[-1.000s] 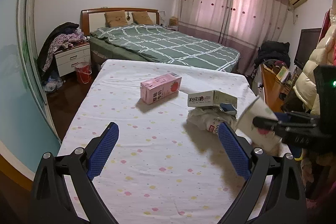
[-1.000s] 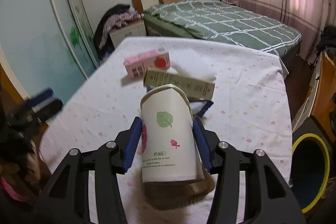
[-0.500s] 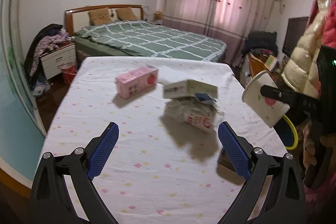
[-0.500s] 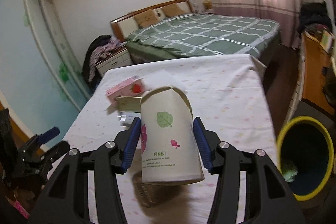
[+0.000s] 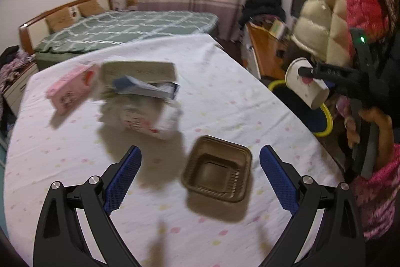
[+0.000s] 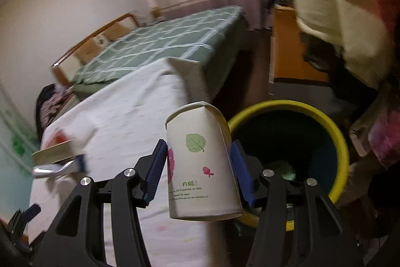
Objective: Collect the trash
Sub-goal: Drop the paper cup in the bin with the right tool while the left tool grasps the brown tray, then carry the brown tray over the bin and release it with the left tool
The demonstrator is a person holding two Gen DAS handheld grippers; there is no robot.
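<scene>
My left gripper (image 5: 200, 152) is open and hangs low over the table (image 5: 225, 96), its blue pads on either side of a brown square plastic tray (image 5: 217, 169) without touching it. Farther back lies a blurred heap: a pink carton (image 5: 70, 89), a long tan box (image 5: 140, 70) and a crumpled white wrapper (image 5: 147, 116). My right gripper (image 6: 198, 144) is shut on a white paper cup (image 6: 200, 167) with a green leaf print. It holds the cup past the table's right edge, beside the yellow-rimmed bin (image 6: 340, 142). The left wrist view shows that cup (image 5: 306, 86) above the bin (image 5: 327, 116).
The table (image 6: 125, 116) wears a white dotted cloth. Behind it stands a bed with a green checked cover (image 5: 125, 26). A wooden cabinet (image 5: 265, 54) and hanging padded jackets (image 5: 322, 16) crowd the right side. A person's hand (image 5: 375, 126) grips the right gripper's handle.
Both views swung right. The right gripper carried the cup off the table toward the bin. The left gripper dropped forward and now straddles the brown tray, which the cup had covered.
</scene>
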